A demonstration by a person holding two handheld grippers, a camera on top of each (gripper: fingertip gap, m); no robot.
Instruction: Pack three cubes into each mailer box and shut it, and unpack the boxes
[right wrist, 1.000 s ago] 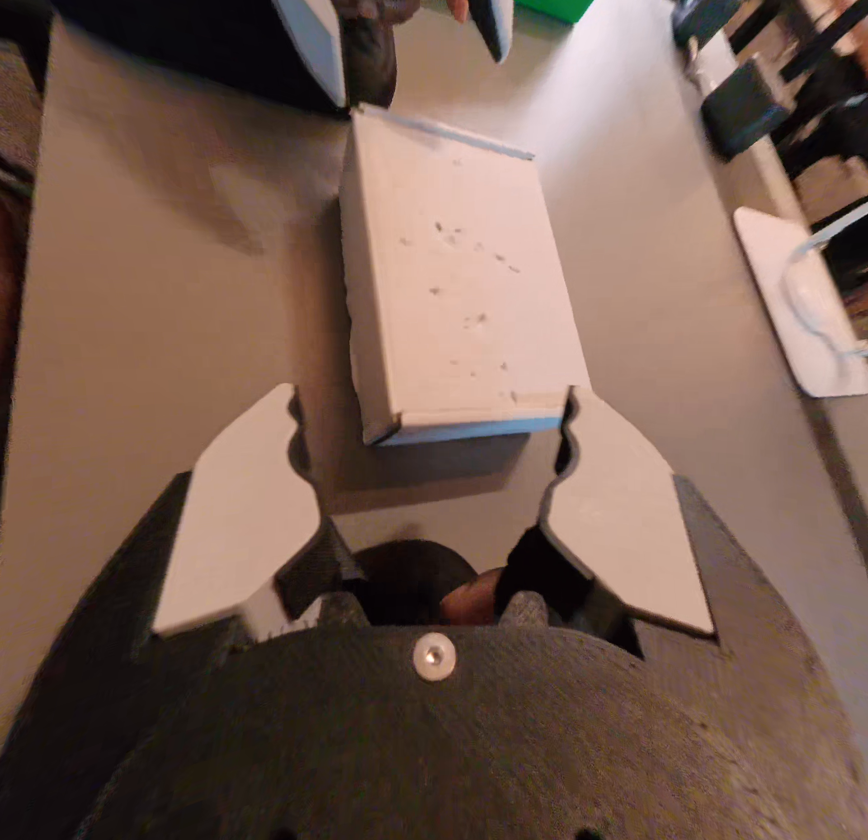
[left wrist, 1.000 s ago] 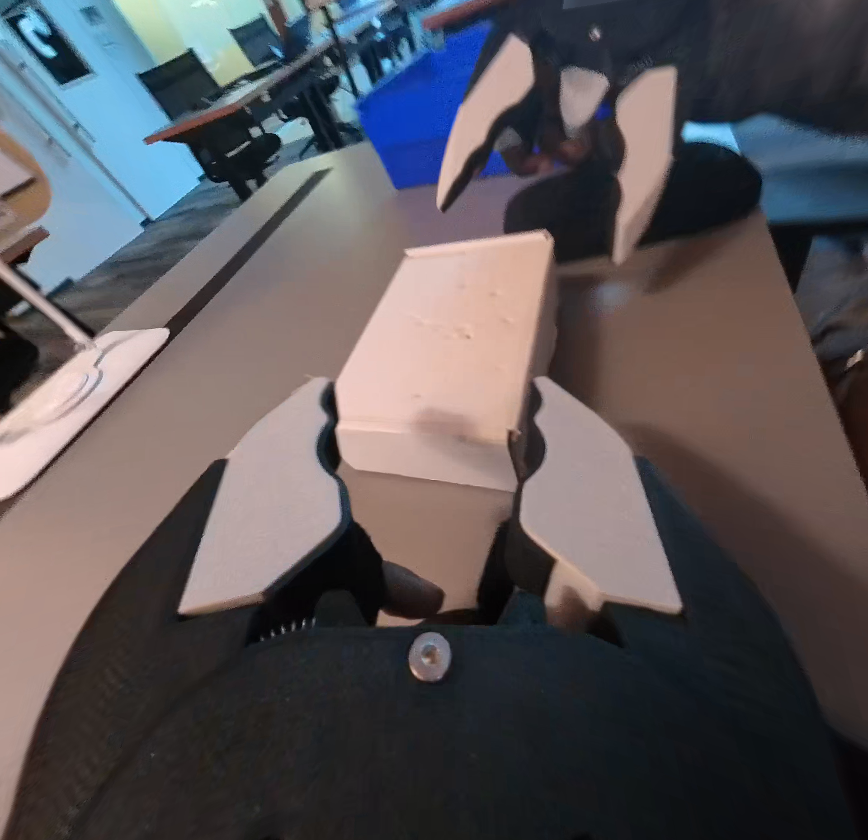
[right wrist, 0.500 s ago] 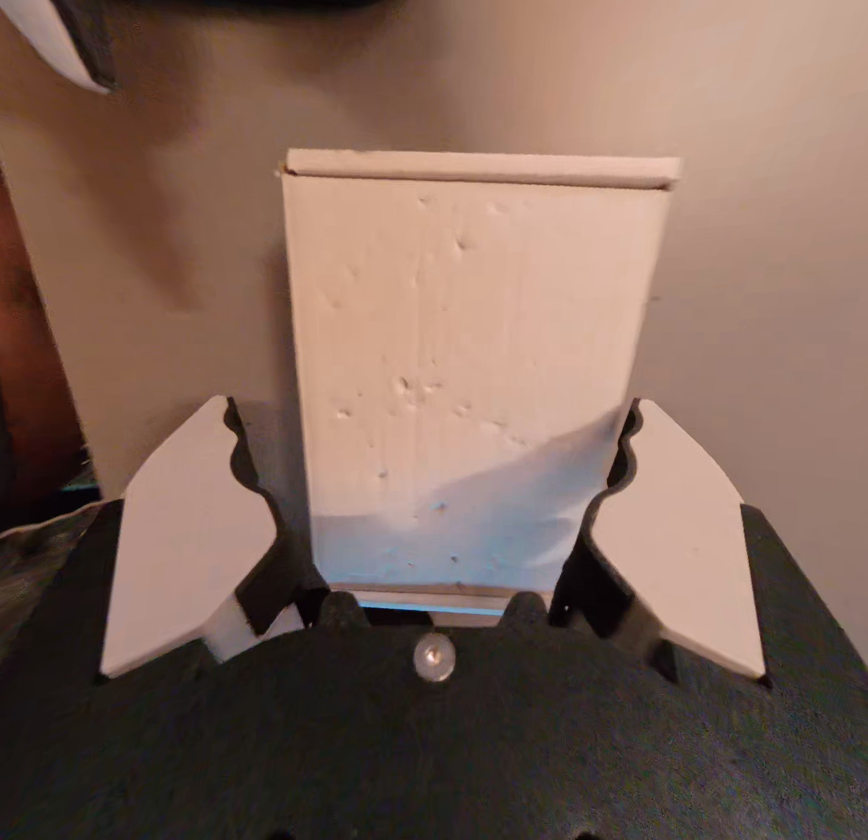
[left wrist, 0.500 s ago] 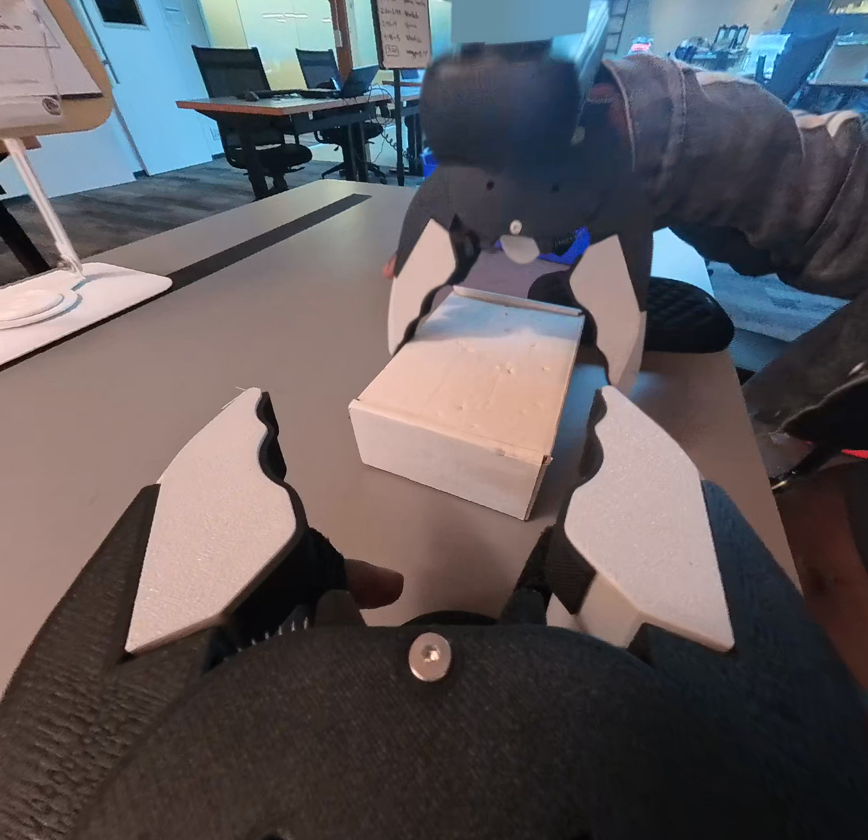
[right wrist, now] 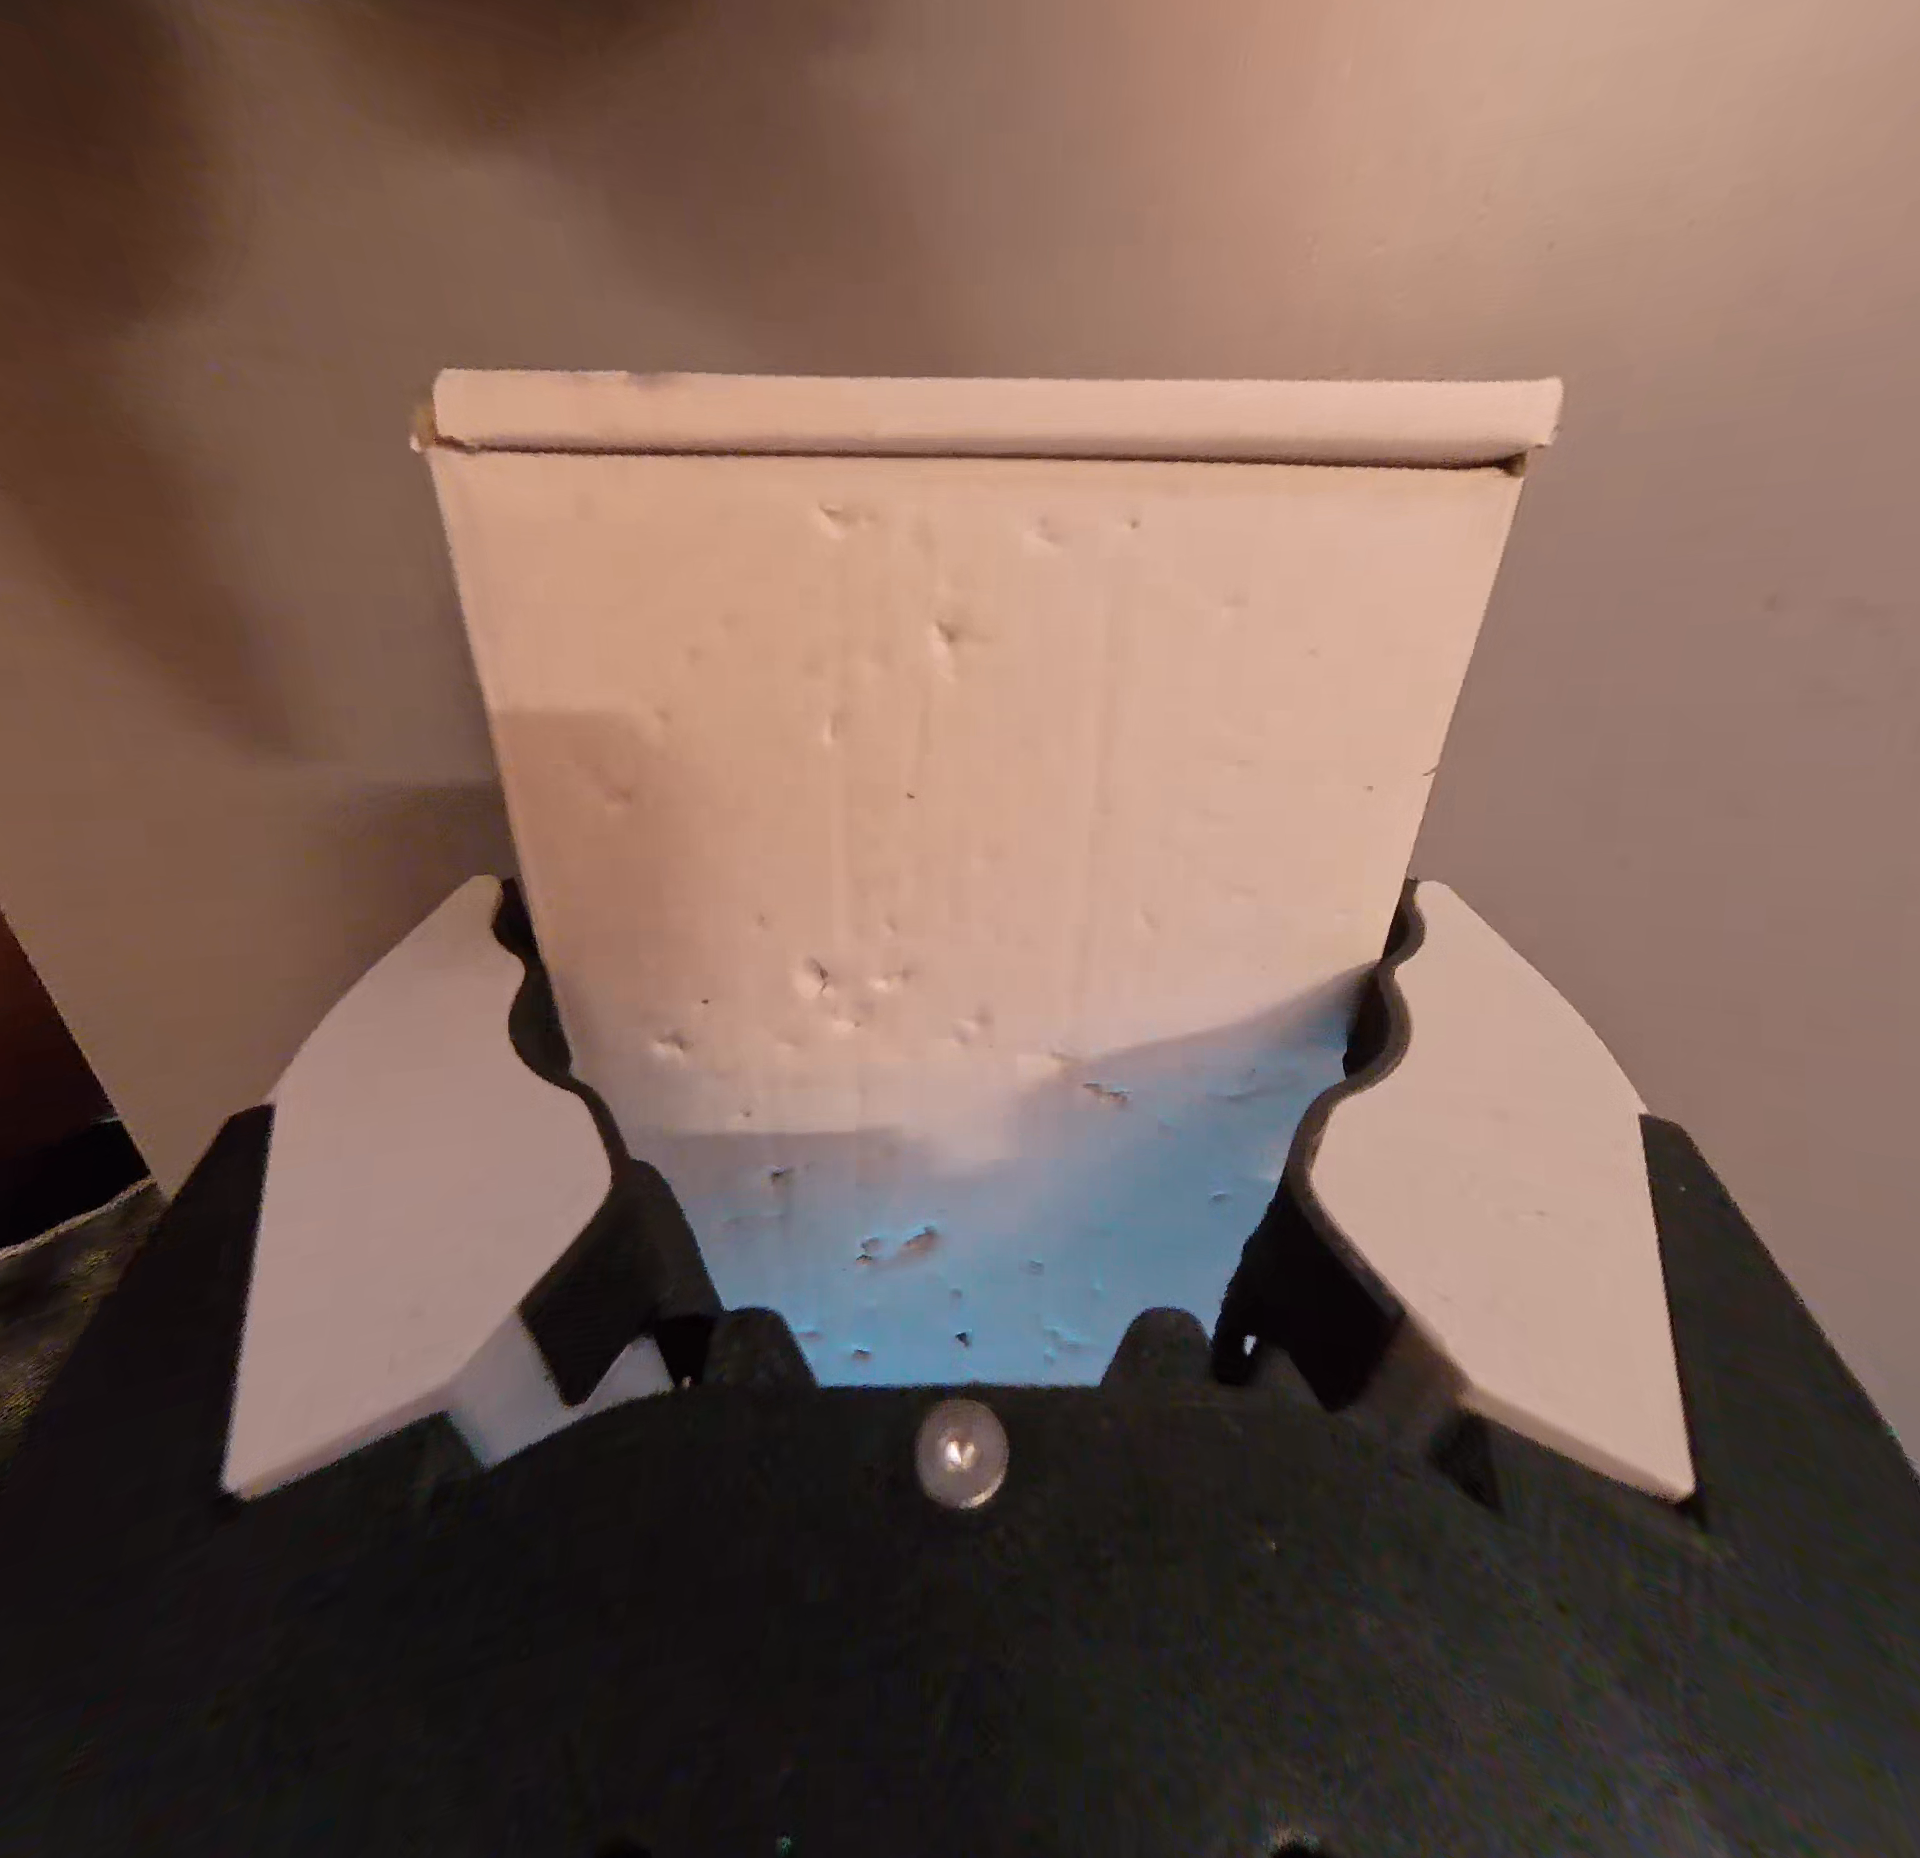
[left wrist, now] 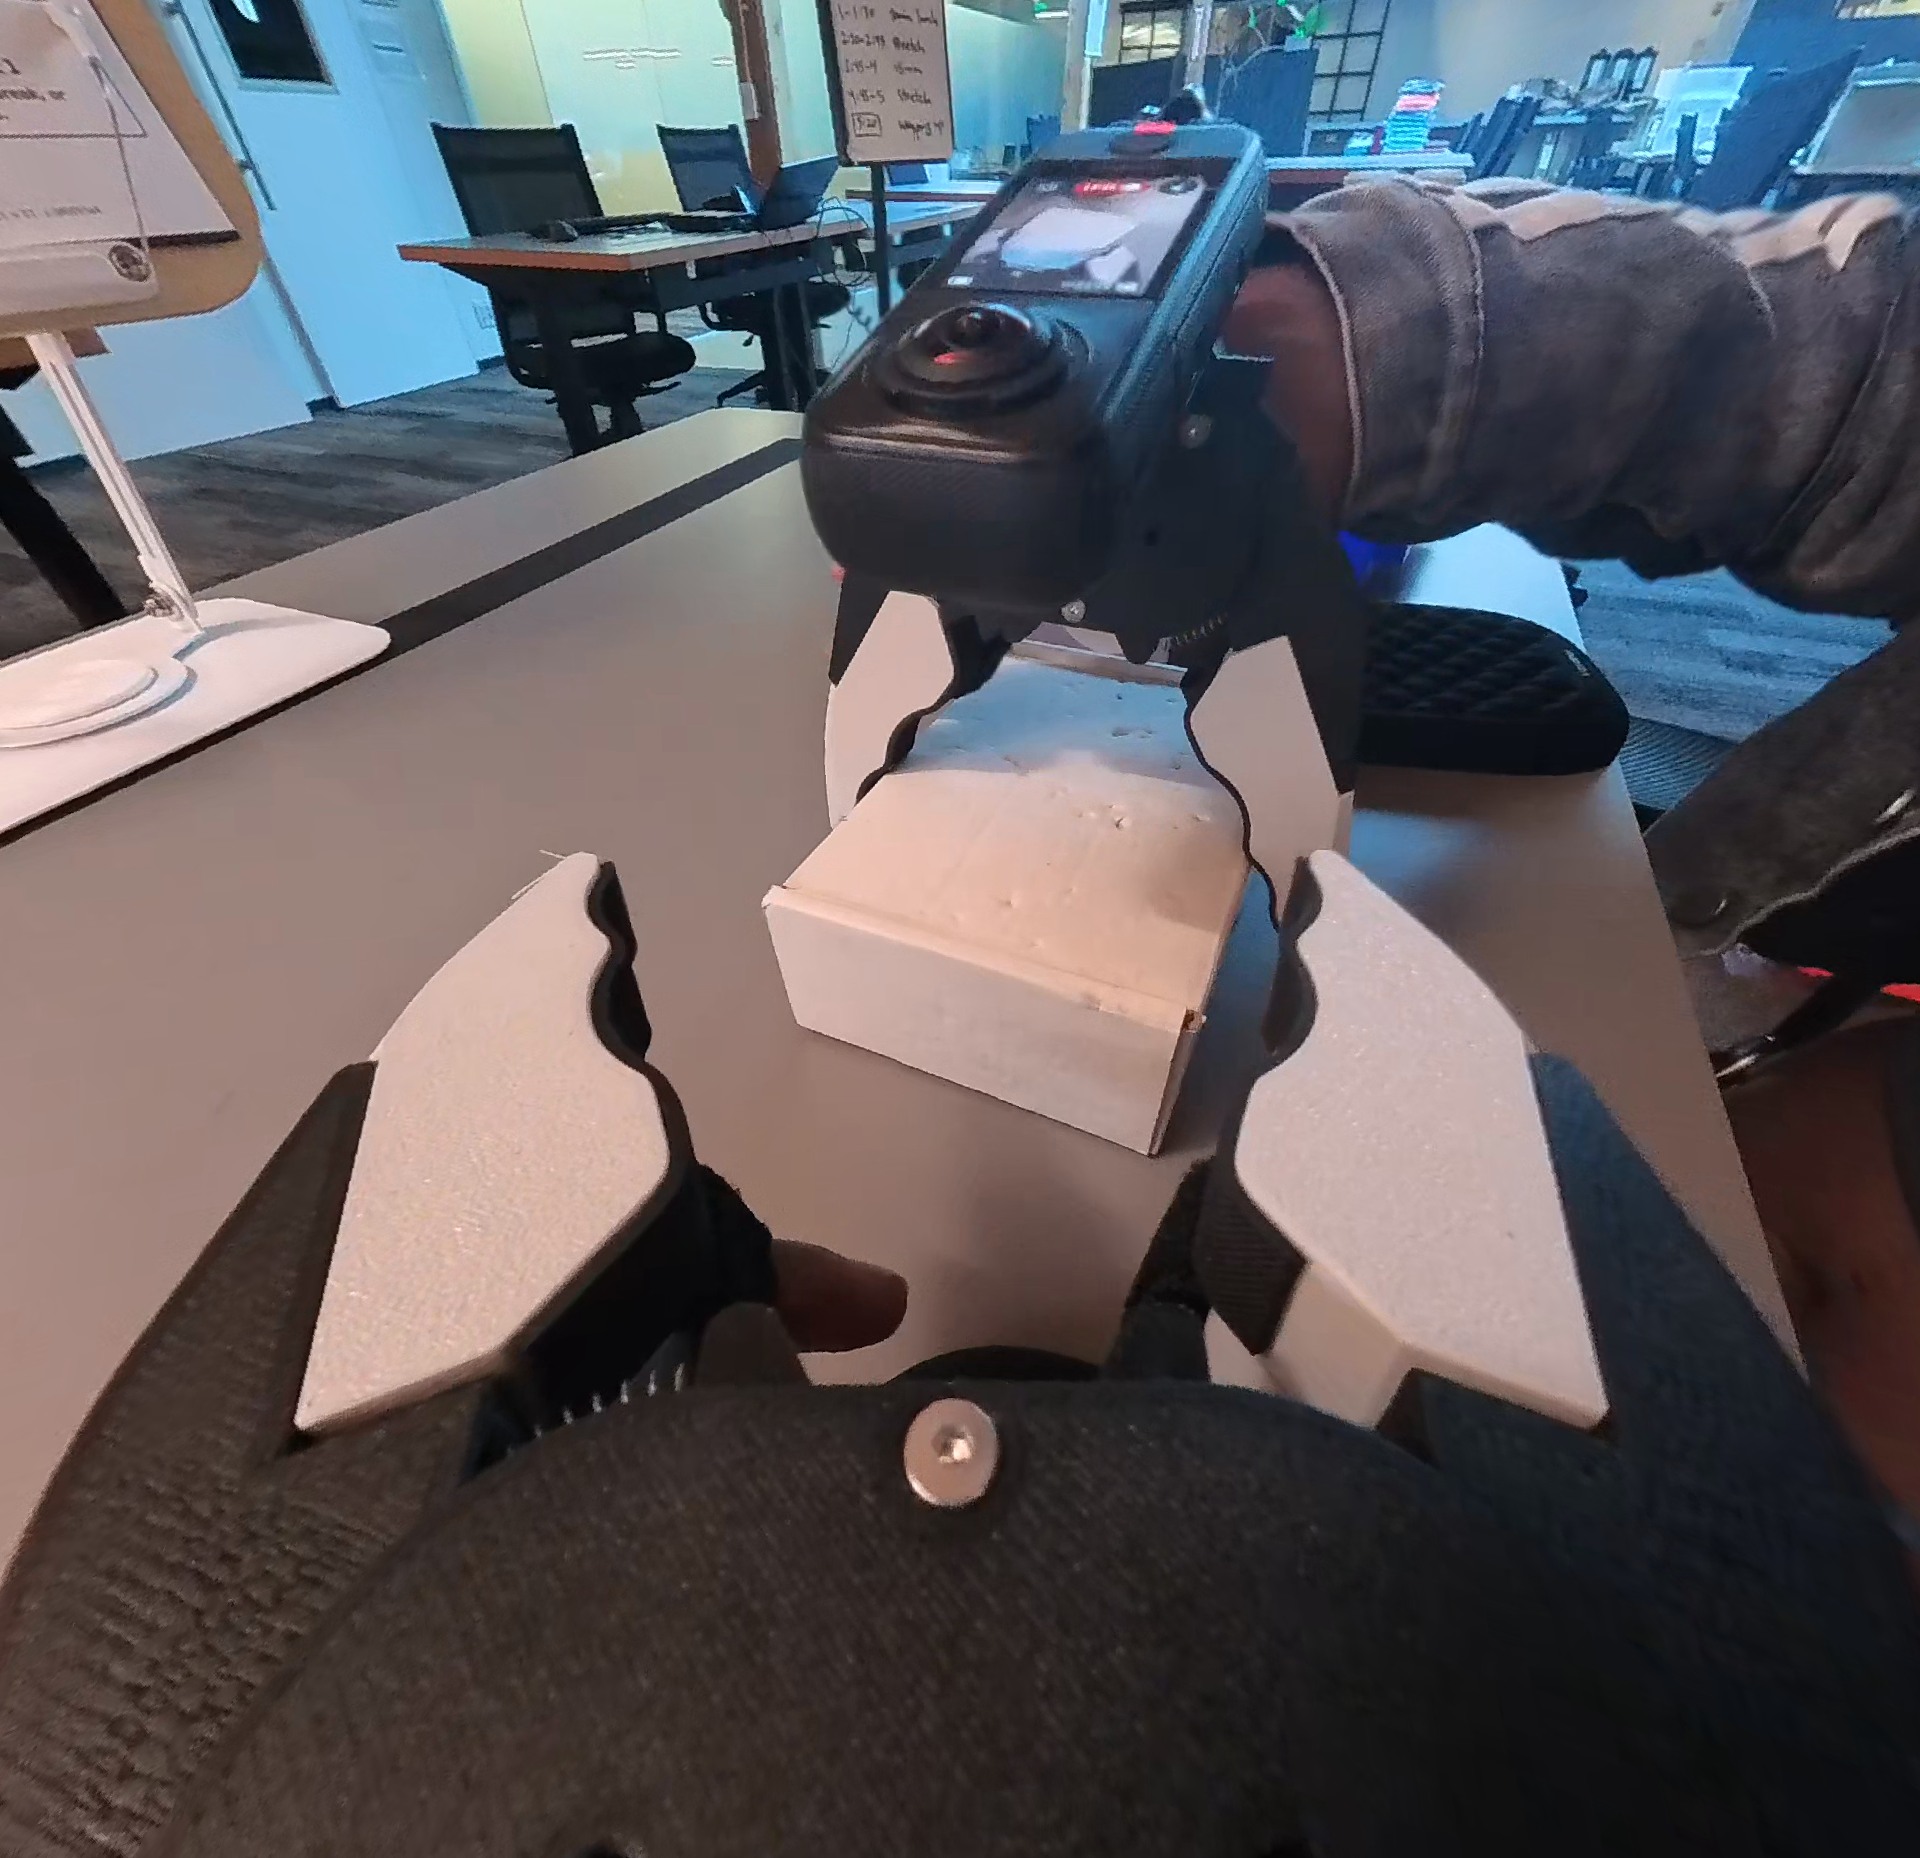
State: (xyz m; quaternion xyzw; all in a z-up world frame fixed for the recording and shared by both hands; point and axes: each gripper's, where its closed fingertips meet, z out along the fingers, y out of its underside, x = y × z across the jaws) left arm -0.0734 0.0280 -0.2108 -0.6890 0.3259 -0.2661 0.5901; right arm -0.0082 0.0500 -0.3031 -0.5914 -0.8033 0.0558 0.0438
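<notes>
A closed white mailer box (left wrist: 977,987) lies on the grey table (left wrist: 520,717). My left gripper (left wrist: 951,863) is open and empty, just short of the box's near end. My right gripper (left wrist: 1091,811) comes down from the far side and straddles the far half of the box. In the right wrist view the box (right wrist: 966,717) fills the gap of my right gripper (right wrist: 958,886), which is spread wide, its fingers (right wrist: 416,1133) lying close against the box's long sides. No cubes are in view.
A white stand base (left wrist: 156,686) sits at the table's left. A black mesh pad (left wrist: 1486,696) lies behind the box on the right, near the table's right edge. A person's sleeve (left wrist: 1558,385) reaches in from the right. Office desks and chairs stand beyond. The gap from one gripper's tips to the other's is roughly 11 cm.
My left gripper let go of the box's near end, opened and drew back. My right gripper spread wider, moved over the box and dropped around it.
</notes>
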